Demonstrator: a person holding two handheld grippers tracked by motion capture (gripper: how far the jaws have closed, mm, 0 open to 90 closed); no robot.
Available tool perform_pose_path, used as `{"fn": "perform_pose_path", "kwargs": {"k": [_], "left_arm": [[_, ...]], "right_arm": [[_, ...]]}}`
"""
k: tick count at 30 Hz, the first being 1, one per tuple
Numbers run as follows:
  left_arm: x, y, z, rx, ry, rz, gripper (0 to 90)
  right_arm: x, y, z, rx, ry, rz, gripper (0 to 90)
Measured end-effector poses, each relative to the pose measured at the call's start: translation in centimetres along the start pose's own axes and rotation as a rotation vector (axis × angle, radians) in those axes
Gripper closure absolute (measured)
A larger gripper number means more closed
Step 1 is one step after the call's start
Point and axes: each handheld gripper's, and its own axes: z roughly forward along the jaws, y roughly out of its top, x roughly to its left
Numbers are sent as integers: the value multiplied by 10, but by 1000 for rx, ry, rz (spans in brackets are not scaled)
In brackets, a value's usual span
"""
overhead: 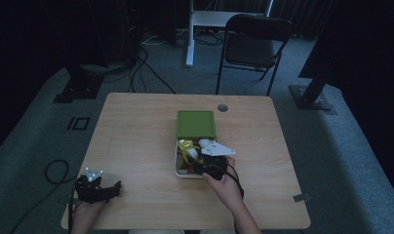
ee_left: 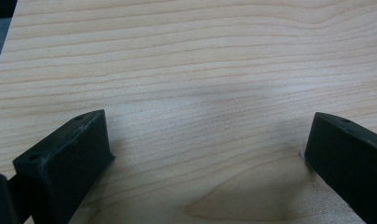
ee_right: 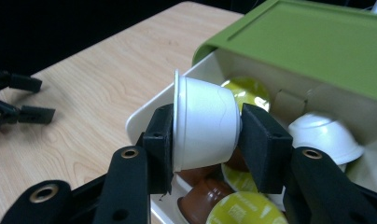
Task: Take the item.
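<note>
Dim room, grey carpet, black folding chair [overhead: 253,46] at 12 o'clock behind a light wood table [overhead: 136,141]. White box [overhead: 177,171] sits just right of table centre, its green lid [overhead: 196,123] flipped back toward 12 o'clock so the contents are reachable from the person's side.

Box holds coffee capsules: lime-foil ones [ee_right: 242,207], brown ones [ee_right: 203,205], another white one [ee_right: 324,133] dome-up at 3 o'clock of the held capsule, loosely piled rather than in rows.

Right gripper [ee_right: 206,135] is clamped on a white capsule [ee_right: 205,123], pads pressing rim end and dome end, so the capsule lies on its side, rim to 9 o'clock in the right gripper view. It hangs above the box's near-left corner, clear of the pile; looks like a pick-out step, lifting before carrying it off. End-to-end grip probably avoids crushing the thin wall.

Right hand [overhead: 226,187] reaches in from 6 o'clock, forearm angled toward 11, gripper tipped slightly down over the box.

Left gripper [overhead: 98,189] rests at the table's 7 o'clock corner, well apart from the box, jaws spread wide with bare wood between them; parked, likely waiting.
</note>
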Motion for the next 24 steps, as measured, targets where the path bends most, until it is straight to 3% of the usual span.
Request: {"fn": "perform_pose_path", "kwargs": {"k": [16, 24], "left_arm": [[0, 0, 0, 2, 0, 1, 3], [0, 0, 0, 3, 0, 2, 3]], "right_arm": [[-19, 21, -26, -75, -32, -1, 567], [-33, 28, -39, -117, -78, 9, 566]]}}
